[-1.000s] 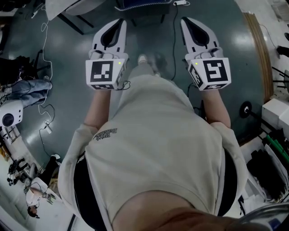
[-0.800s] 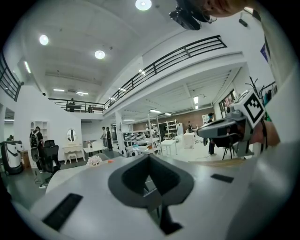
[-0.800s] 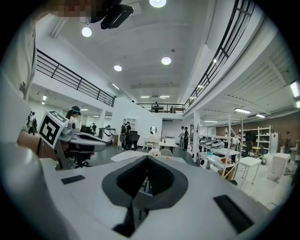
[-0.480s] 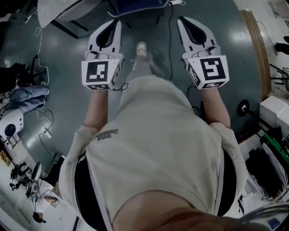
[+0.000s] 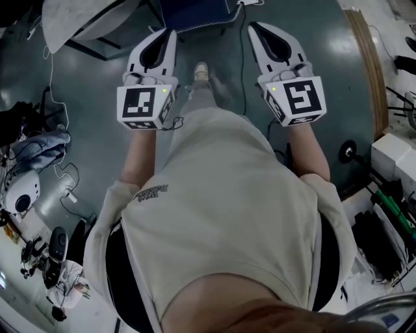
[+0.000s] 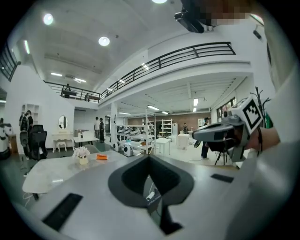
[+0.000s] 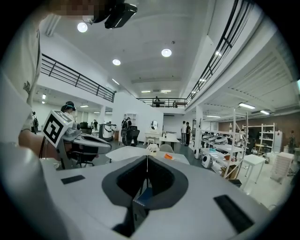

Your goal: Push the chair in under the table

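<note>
In the head view a person walks over a dark floor with both grippers held out in front. The left gripper [image 5: 171, 32] and the right gripper [image 5: 252, 27] are both shut with nothing in them. Just beyond their tips, at the top edge, shows the blue seat of the chair [image 5: 195, 12], and left of it a corner of the white table [image 5: 78, 19]. The left gripper view looks over its shut tips [image 6: 149, 157] to the white table [image 6: 56, 173], with the right gripper [image 6: 220, 133] alongside. From the right gripper [image 7: 147, 157] the table [image 7: 131, 152] lies ahead.
A cable [image 5: 247, 65] runs along the floor between the grippers. A pile of clothes [image 5: 39, 143] and a white device [image 5: 19, 195] lie at the left, boxes and black gear [image 5: 390, 214] at the right. A flower vase [image 6: 83, 154] stands on the table. People stand far off.
The person has stepped forward. The blue chair and the table corner have come further into the top of the head view, and both shut grippers now reach closer to them.
</note>
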Tool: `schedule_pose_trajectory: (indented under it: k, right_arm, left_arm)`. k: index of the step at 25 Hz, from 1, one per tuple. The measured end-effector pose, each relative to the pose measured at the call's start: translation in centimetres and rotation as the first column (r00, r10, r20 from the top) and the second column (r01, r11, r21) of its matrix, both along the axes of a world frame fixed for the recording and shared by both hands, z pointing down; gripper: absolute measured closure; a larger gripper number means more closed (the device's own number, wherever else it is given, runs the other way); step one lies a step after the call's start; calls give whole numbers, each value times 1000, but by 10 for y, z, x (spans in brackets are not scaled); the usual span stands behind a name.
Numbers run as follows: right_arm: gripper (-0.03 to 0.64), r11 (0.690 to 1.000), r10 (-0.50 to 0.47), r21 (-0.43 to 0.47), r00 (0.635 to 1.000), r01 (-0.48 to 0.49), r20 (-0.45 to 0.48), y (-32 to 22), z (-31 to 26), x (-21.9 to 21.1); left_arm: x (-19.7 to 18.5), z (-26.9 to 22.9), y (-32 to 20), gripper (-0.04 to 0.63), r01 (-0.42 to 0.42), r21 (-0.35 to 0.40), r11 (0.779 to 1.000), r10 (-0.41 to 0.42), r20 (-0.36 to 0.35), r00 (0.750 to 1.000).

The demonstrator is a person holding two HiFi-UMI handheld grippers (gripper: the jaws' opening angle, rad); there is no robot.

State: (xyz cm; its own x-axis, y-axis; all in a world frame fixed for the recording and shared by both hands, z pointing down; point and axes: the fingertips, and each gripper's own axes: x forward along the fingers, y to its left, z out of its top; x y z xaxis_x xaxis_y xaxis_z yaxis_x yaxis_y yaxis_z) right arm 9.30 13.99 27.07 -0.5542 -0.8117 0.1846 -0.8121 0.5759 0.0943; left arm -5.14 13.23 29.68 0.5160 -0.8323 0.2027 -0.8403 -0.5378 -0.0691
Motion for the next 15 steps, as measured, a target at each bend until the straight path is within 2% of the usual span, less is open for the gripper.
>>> schedule_pose_trajectory:
  k: [2, 9, 15]
  right_arm:
    - [607, 1000, -11, -3, 1000, 11, 8, -17, 1, -6]
    - [607, 999, 16, -47, 1000, -16, 5, -84, 6, -19]
    - [607, 998, 28, -58, 1000, -28, 11, -138, 5, -32]
  left_arm:
    - [-2, 2, -22, 586, -6, -19, 1000, 6, -19, 1000]
    - [-8, 0, -95, 586, -46, -25, 999, 46, 16, 999]
    - [-8, 1, -146, 586, -126, -29, 992, 127, 36, 991]
